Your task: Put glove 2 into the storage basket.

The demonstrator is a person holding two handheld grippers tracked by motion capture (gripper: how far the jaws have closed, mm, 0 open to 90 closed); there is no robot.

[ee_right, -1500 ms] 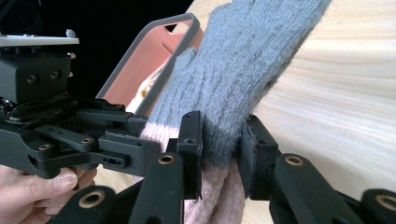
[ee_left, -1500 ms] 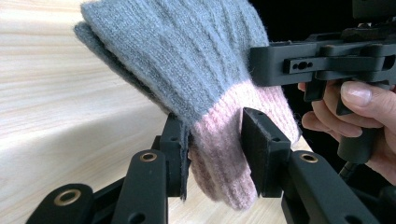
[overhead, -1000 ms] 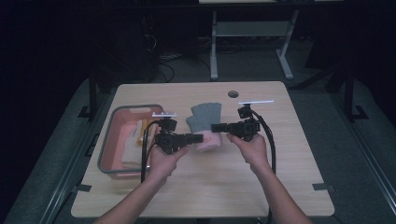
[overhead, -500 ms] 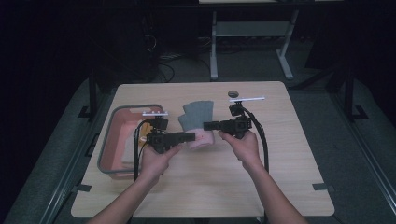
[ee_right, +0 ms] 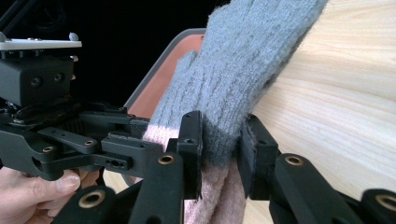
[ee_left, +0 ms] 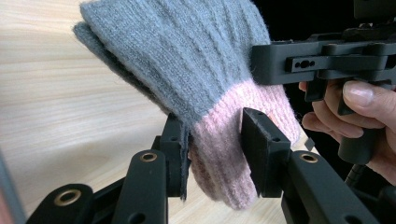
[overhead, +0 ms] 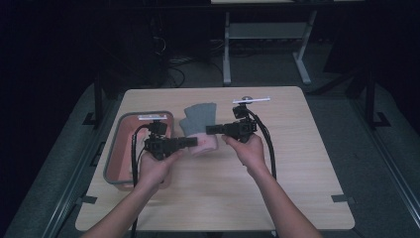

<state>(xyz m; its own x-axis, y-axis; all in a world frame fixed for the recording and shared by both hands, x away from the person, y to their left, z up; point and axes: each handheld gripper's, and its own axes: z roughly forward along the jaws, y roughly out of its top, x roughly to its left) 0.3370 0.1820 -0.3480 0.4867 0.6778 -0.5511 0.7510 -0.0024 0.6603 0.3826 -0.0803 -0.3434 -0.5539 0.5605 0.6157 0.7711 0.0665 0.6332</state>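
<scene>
Grey-and-pink wool: the gloves [overhead: 200,126] hang mid-frame over the desk [overhead: 297,163], right of the bin [overhead: 115,163]. Both grippers, left [overhead: 194,142] and right [overhead: 209,130], have fingers clamped on the cuffs, seemingly carrying the pair together.

A pale wooden counter [overhead: 277,178] with rounded corners carries the things. A shallow pink bin [overhead: 120,144] with a grey rim sits on its left part. Near the far edge lies a small dark round thing [overhead: 246,97], too small to tell. Dark floor [overhead: 376,148] surrounds the counter.
</scene>
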